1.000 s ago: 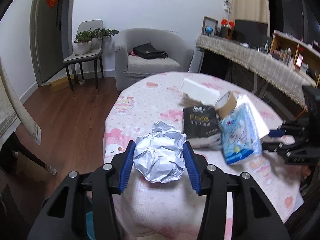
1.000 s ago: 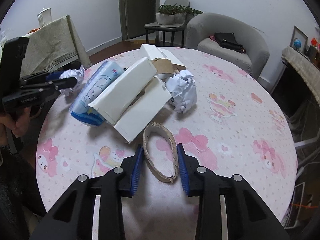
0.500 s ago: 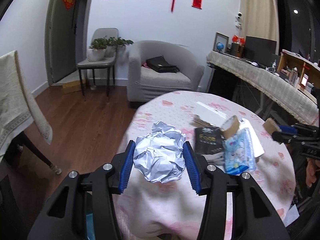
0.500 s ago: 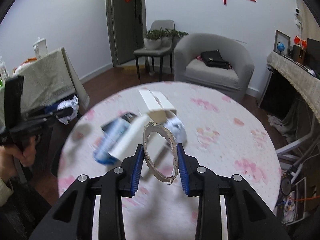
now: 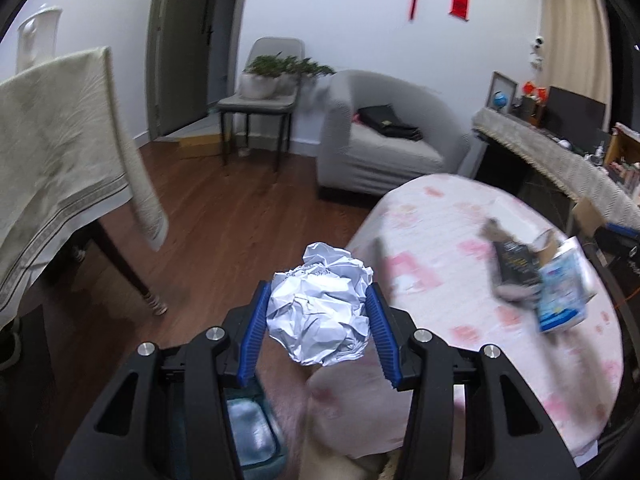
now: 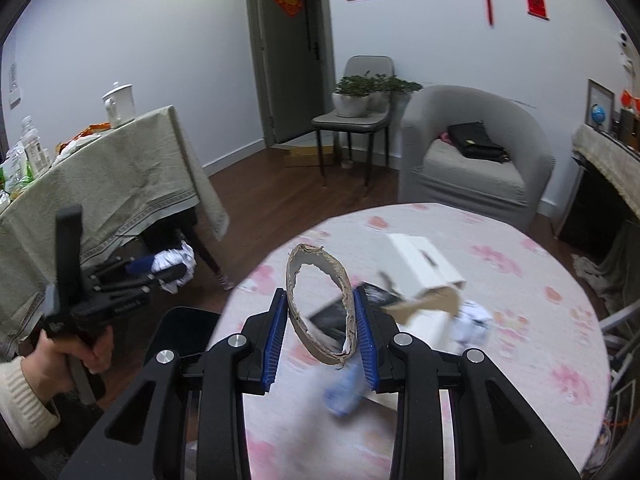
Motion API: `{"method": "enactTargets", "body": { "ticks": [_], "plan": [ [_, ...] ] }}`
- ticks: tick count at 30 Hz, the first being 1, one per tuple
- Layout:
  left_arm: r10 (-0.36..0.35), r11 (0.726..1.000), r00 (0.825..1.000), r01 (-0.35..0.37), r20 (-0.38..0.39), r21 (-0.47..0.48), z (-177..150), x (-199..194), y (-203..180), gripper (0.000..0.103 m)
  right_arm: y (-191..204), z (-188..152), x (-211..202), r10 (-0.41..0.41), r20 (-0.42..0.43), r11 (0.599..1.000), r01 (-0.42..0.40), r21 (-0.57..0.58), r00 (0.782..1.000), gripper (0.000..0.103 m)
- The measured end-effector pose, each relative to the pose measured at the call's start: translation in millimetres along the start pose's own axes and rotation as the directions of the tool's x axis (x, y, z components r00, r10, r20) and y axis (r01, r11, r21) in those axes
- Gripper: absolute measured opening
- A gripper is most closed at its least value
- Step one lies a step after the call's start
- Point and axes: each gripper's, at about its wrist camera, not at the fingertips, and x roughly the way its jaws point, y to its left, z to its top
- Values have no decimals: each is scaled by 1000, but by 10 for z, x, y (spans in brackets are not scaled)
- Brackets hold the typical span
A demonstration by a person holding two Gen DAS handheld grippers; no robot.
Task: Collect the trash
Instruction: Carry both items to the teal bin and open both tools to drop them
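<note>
My left gripper (image 5: 318,316) is shut on a crumpled white paper ball (image 5: 320,304), held in the air left of the round pink table (image 5: 460,280). It also shows in the right wrist view (image 6: 160,270), with the paper ball (image 6: 176,260). My right gripper (image 6: 320,320) is shut on a flattened cardboard tape ring (image 6: 320,304), held above the table (image 6: 520,280). On the table lie a white box (image 6: 424,268), a black packet (image 5: 514,266), a blue tissue pack (image 5: 564,292) and another crumpled paper (image 6: 474,322).
A bluish container (image 5: 248,436) sits on the floor below my left gripper. A cloth-covered table (image 5: 52,168) stands at the left. A grey armchair (image 5: 380,140) and a chair with plants (image 5: 268,88) stand behind. A dark bin-like shape (image 6: 180,336) lies beside the table.
Both grippers have lifted their loads off the table. My left gripper swung left, off the table's edge over the floor. My right gripper rose and turned left too.
</note>
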Motion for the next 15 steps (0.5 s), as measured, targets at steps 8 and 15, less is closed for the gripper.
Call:
{"method": "enactTargets", "body": {
  "ticks": [8,15],
  "plan": [
    [67,997,994,-71,-84,-37,-224,114,428,51,440,122,330,73,-41,997,-73,-18,997,34],
    [121,989,977,-133,-176,-61,-479,273,797,51,880,147,691,120,-105,992,-124,-31,987,34]
  ]
}}
